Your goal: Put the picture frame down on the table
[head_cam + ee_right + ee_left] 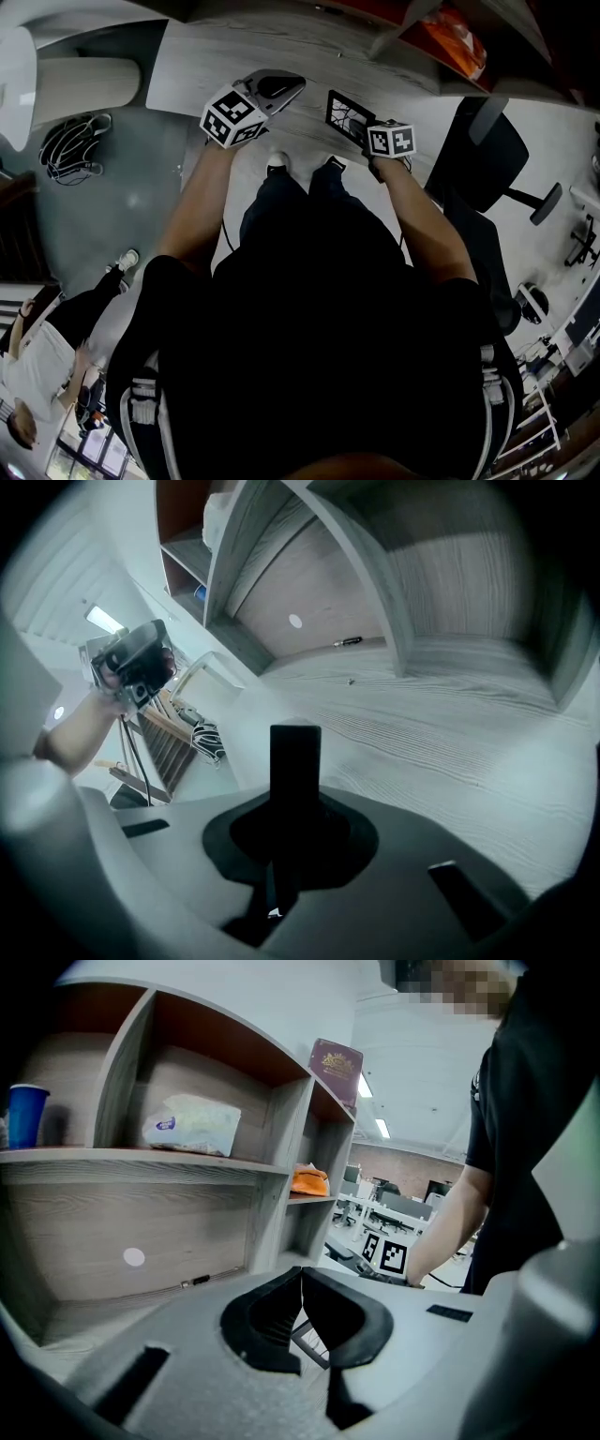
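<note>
The picture frame [345, 114] is black with a dark, line-patterned picture. My right gripper [367, 137] is shut on its near edge and holds it just above the grey wood table [206, 66], tilted. In the right gripper view the frame [295, 757] shows edge-on as a black bar standing up between the jaws, over the table top [450, 733]. My left gripper [292, 87] hovers over the table to the left of the frame, apart from it. Its jaws are shut with their tips touching at the left gripper [302, 1276], and nothing is between them.
Wooden shelves rise behind the table, holding a blue cup [26, 1115], a tissue pack [192, 1124], an orange object [309, 1182] and a book [336, 1068]. A pen [347, 641] lies at the table's back. An office chair [487, 155] stands to the right, a wire basket [73, 145] to the left.
</note>
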